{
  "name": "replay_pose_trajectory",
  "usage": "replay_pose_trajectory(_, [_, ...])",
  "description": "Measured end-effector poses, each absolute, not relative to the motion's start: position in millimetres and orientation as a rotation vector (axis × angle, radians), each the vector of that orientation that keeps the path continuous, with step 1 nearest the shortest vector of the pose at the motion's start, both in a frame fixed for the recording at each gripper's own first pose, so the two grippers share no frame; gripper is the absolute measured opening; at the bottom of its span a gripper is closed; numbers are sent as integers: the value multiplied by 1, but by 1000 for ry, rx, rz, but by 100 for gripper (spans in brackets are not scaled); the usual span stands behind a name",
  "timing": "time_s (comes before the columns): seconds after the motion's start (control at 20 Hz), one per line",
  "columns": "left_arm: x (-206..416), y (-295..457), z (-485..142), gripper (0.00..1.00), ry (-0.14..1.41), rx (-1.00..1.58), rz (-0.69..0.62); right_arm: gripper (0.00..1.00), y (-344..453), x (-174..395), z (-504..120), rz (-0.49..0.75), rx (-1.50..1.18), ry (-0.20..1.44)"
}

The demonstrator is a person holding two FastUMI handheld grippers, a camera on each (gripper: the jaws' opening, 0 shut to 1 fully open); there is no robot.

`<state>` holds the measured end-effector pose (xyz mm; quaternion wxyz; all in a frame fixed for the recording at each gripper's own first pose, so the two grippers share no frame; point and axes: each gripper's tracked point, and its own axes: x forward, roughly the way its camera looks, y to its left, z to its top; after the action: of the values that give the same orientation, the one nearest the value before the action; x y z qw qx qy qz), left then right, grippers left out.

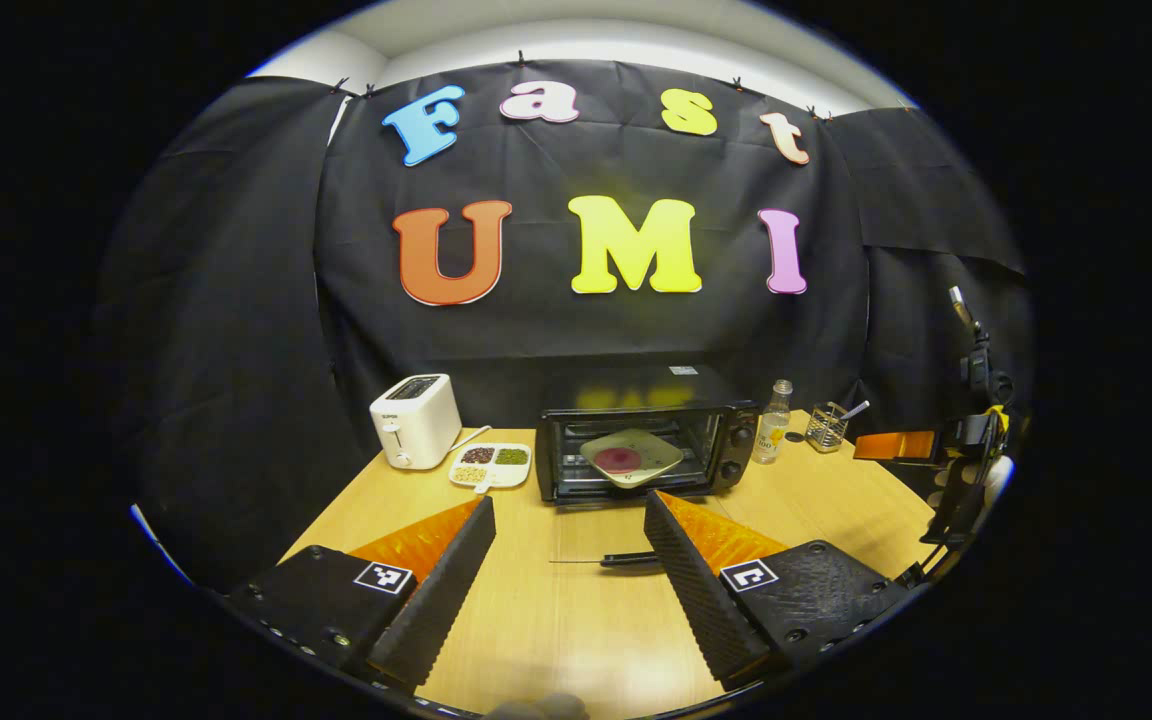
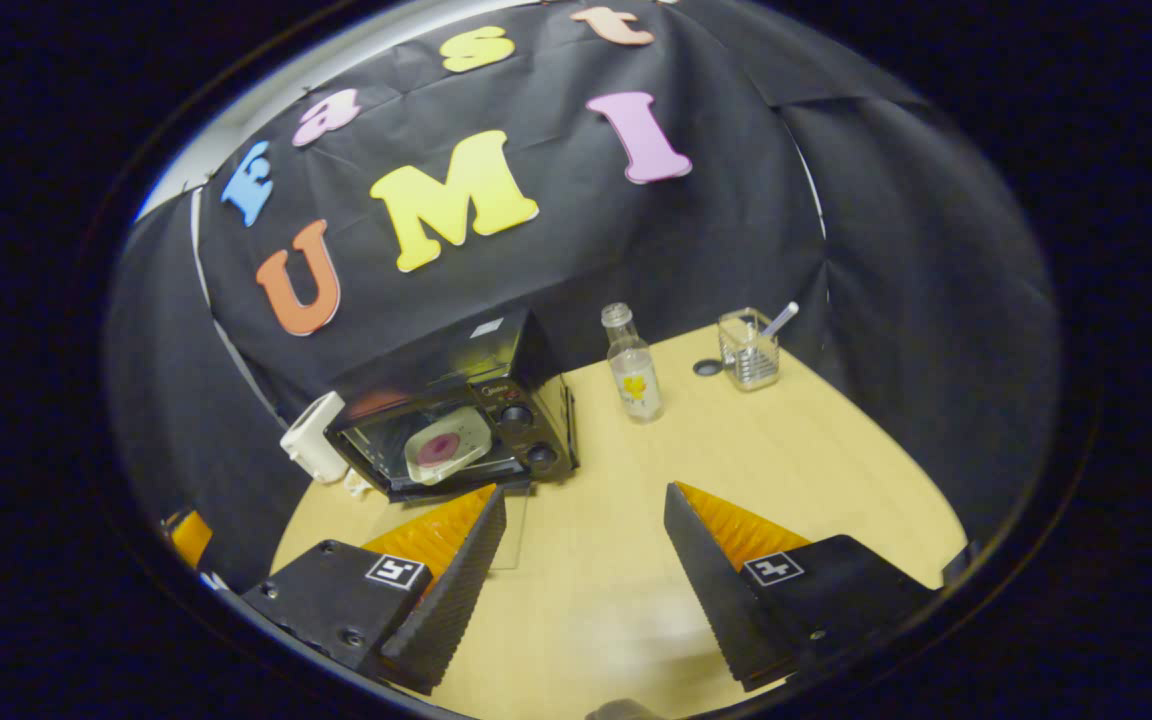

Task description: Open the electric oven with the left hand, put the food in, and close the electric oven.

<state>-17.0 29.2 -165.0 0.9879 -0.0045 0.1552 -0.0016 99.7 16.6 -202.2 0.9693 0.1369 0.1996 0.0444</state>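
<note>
With the oven door (image 1: 604,553) folded down flat onto the wooden table (image 1: 836,500), the electric oven (image 1: 646,440) sits open at the back of the table against the black cloth wall; the door is glass, so the tabletop shows through it and only its dark handle (image 1: 629,559) reads clearly. Inside the oven a square pale plate (image 1: 631,456) with a dark red round food item (image 1: 620,459) on it rests tilted on the rack. The left gripper (image 1: 569,555) hangs above the table in front of the oven, fingers spread wide, nothing between them; the door handle lies between the fingertips in the left gripper view, but touching or not, cannot tell. The right gripper (image 2: 584,540) is also spread wide and empty, off to the oven's right side over bare table. From the left gripper view the right gripper also shows at the far right edge, with part of the hand holding it. Left of the oven stands a white toaster (image 1: 416,420), and between the two lies a white divided tray (image 1: 491,465) with dark, green and pale fillings. Right of the oven stands a clear bottle (image 2: 633,365) with a yellow label, then a small dark round cap (image 2: 707,367) on the table, then a clear holder (image 2: 748,348) with a utensil sticking out.
</note>
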Motion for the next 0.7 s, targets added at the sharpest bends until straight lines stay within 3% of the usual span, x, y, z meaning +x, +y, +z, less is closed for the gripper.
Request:
replay_pose_trajectory(0.45, [-31,-57,-214,96,411,69,69,100,-73,14,-165,221,140,336])
replay_pose_trajectory(0.7, [-14,-75,-276,97,516,73,38,100,-90,5,-153,191,92,327])
